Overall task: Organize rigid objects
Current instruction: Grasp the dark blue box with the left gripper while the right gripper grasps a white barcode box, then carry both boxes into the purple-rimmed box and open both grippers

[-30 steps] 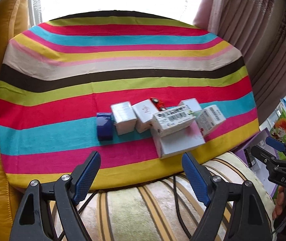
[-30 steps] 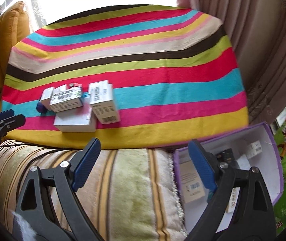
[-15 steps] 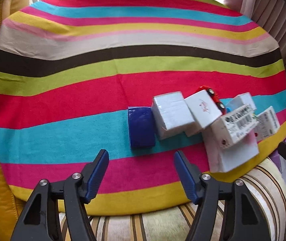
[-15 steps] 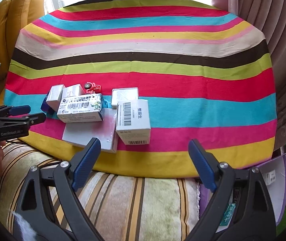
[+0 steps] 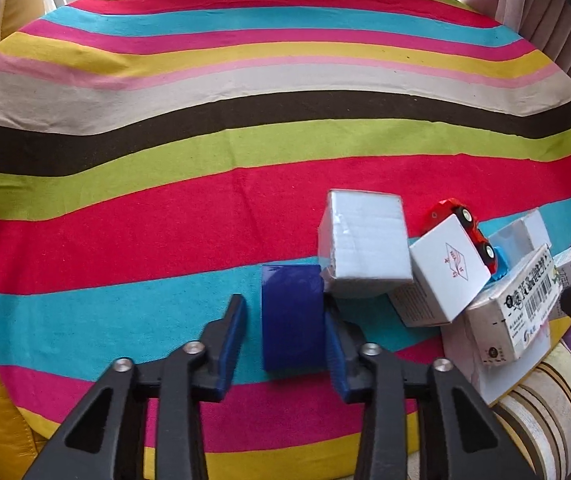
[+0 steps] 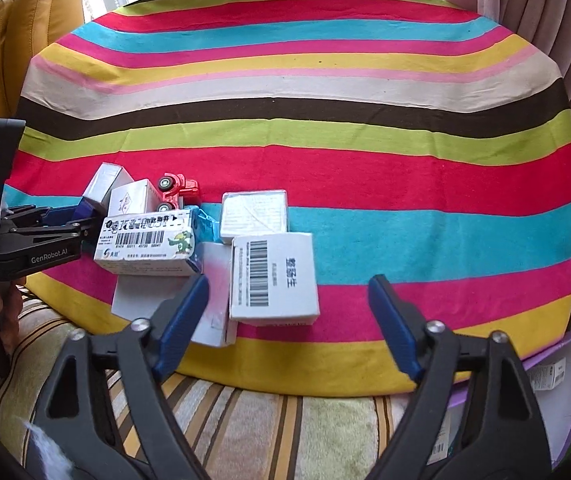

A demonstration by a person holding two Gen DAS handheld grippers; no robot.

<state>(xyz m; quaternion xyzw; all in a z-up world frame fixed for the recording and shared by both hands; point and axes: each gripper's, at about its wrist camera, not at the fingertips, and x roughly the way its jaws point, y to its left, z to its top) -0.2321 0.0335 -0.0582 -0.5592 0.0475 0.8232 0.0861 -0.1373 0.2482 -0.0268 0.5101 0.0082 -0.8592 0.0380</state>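
A cluster of small boxes lies on the striped cloth (image 5: 245, 152). A dark blue box (image 5: 291, 316) sits between the fingers of my left gripper (image 5: 285, 320); the right finger touches it, the left finger stands a gap away, so the gripper is open around it. Beside it are a white box (image 5: 365, 240), a white box with a red logo (image 5: 451, 268), a red toy car (image 5: 465, 224) and a barcode box (image 5: 521, 312). My right gripper (image 6: 289, 304) is open, just in front of a white barcode box (image 6: 273, 280). The left gripper also shows in the right wrist view (image 6: 65, 220).
The cloth covers a seat with a striped cushion (image 6: 245, 420) at its front edge. A purple open box (image 6: 557, 372) holding small cartons lies at the lower right. A yellow cushion (image 6: 41, 20) stands at the far left, and curtains (image 6: 545, 12) hang at the right.
My left gripper has moved forward and down until its fingers straddle the dark blue box. My right gripper has moved closer to the white barcode box.
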